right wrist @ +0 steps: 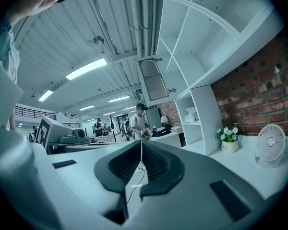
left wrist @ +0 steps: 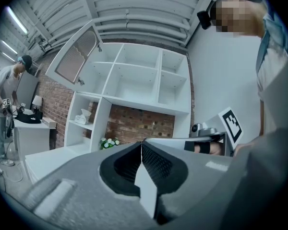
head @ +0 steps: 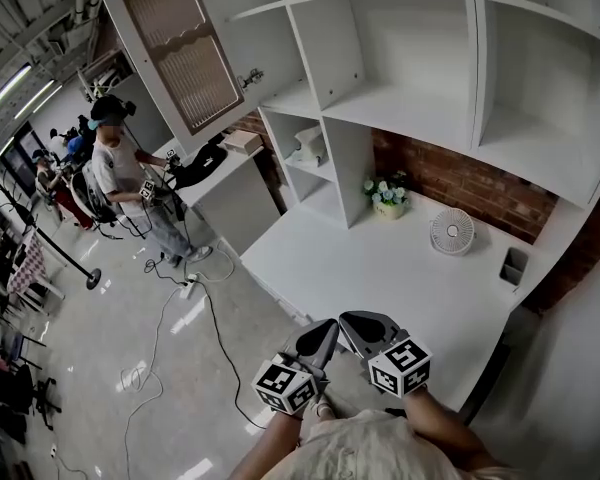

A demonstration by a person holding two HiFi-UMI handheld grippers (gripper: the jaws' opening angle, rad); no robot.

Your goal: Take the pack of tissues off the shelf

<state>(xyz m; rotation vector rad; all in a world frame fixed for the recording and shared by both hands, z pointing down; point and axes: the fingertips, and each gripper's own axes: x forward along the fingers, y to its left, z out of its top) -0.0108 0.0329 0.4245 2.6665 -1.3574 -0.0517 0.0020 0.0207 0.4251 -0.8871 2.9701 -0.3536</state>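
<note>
The left gripper (left wrist: pixel 141 148) and the right gripper (right wrist: pixel 140 151) each have their jaws pressed together on nothing. The pack of tissues (head: pixel 308 146) sits alone in a low shelf cubby (head: pixel 302 167), up and left of the potted flowers (head: pixel 387 196). One tissue sticks upward, and the pack's long axis is unclear.

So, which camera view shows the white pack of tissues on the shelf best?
The head view: the white pack of tissues lies plainly in the white shelf. Both gripper views show it small and far.
</note>
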